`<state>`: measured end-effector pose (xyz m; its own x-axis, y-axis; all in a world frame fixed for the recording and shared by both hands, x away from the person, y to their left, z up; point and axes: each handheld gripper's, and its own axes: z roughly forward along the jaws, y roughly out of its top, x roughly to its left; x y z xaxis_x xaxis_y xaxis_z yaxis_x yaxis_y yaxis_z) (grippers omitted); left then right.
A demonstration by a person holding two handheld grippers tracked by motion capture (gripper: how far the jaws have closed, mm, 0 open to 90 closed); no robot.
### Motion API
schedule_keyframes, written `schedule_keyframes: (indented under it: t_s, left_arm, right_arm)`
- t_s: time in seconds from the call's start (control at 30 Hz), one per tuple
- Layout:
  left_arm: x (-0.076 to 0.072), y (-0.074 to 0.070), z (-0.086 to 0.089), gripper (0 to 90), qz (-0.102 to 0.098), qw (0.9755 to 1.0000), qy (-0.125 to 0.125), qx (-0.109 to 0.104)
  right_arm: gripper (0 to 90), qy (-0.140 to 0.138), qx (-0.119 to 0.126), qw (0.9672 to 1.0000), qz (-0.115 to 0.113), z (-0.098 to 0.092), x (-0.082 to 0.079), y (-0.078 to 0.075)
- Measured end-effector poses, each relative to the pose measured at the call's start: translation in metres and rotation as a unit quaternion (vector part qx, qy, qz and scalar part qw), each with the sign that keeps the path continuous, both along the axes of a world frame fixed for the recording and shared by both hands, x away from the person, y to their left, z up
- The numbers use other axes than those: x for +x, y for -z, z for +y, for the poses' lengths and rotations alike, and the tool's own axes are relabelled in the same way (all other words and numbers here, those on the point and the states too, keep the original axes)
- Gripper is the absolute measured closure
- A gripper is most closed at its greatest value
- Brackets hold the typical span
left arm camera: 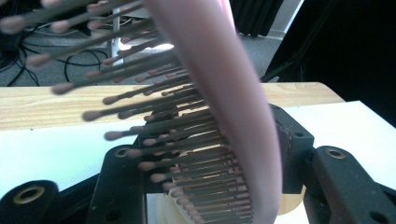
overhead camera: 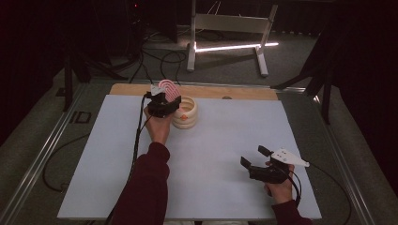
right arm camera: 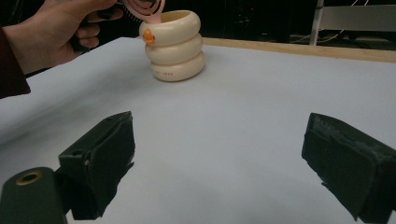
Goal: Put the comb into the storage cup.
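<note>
A pink hairbrush [overhead camera: 169,88] with dark bristles stands tilted over a cream ringed cup [overhead camera: 185,115] at the back of the white table. My left gripper [overhead camera: 164,104] is shut on it. In the left gripper view the brush [left arm camera: 224,93] sits between the jaws, its pink back against the right jaw and its bristles toward the left one, with the cup's rim [left arm camera: 161,212] just below. The right gripper view shows the cup [right arm camera: 175,46] with an orange spot and the brush head [right arm camera: 144,9] above it. My right gripper [overhead camera: 254,156] rests open near the front right, nothing between its jaws [right arm camera: 219,154].
The white board [overhead camera: 225,140] lies on a wooden tabletop whose strip [overhead camera: 234,91] shows along the far edge. A metal stand [overhead camera: 225,33] and cables are on the floor beyond. A metal rail [overhead camera: 42,154] runs along the left side.
</note>
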<state>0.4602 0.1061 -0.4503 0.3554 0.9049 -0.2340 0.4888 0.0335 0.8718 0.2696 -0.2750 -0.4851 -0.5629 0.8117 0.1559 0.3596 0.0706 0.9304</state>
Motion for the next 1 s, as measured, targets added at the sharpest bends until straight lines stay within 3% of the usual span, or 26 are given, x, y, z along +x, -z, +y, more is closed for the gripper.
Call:
schedule_keyframes:
  t_s: [0.37,1.0]
  left_arm:
    - [0.0006,0.0009,0.0016,42.0,0.007,0.9998,-0.007,0.017]
    - [-0.0020,-0.0025,0.0008,33.4,-0.004,0.9989,-0.019,0.043]
  right_arm:
    - [9.4,0.000,0.001,1.0000,0.001,0.0002,0.0005,0.0005]
    - [9.4,0.000,-0.001,1.0000,0.002,-0.0006,0.0007,0.0010]
